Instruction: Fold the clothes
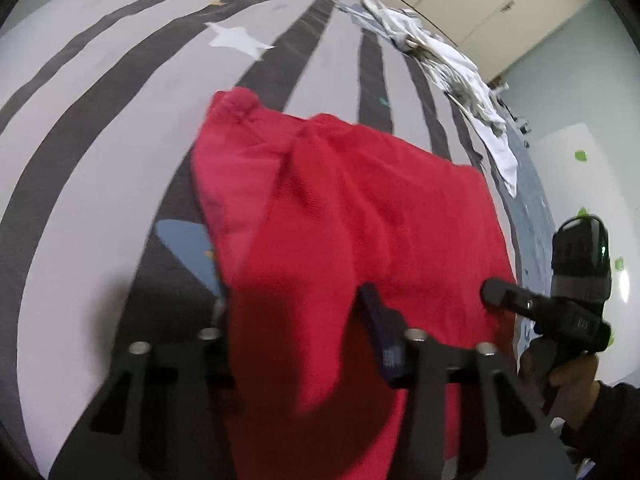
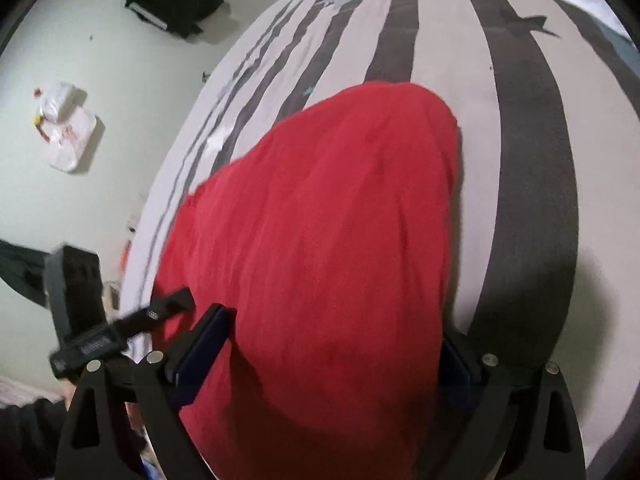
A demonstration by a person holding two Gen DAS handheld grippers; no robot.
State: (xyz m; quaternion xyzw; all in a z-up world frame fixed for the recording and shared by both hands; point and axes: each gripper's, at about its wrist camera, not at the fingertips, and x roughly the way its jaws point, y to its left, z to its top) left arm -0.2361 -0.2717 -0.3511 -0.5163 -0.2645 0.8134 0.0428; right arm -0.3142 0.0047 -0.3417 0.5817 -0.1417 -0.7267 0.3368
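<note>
Red garment (image 1: 340, 216) lies spread on the striped bedcover (image 1: 100, 128), its near end running back between the fingers of both grippers. In the left wrist view the left gripper (image 1: 298, 320) has the cloth bunched between its two fingers: the dark-blue pad of one finger (image 1: 384, 332) presses against the fabric on one side, while the other finger is almost wholly covered by the cloth on the other side. The jaws stand fairly close together, but the blur keeps me from telling whether they actually pinch the fabric. Ahead of this gripper the garment stretches away over the dark and pale stripes, ending in a rumpled hem. Off to its far right a heap of white laundry (image 1: 452, 64) lies along the bed's edge.

In the right wrist view the right gripper (image 2: 336, 340) is spread wide, with the garment filling the whole gap between its fingers; the blue pad on one side (image 2: 204, 348) sits just at the cloth's edge, and the opposite pad is mostly hidden behind the fabric. Each gripper appears in the other's view, beside the garment's near corner, held in a hand (image 1: 568, 380) with a dark sleeve. Beyond the bed, to the right gripper's left, a white plastic bag (image 2: 66, 124) and a black garment (image 2: 172, 4) lie on the floor.
</note>
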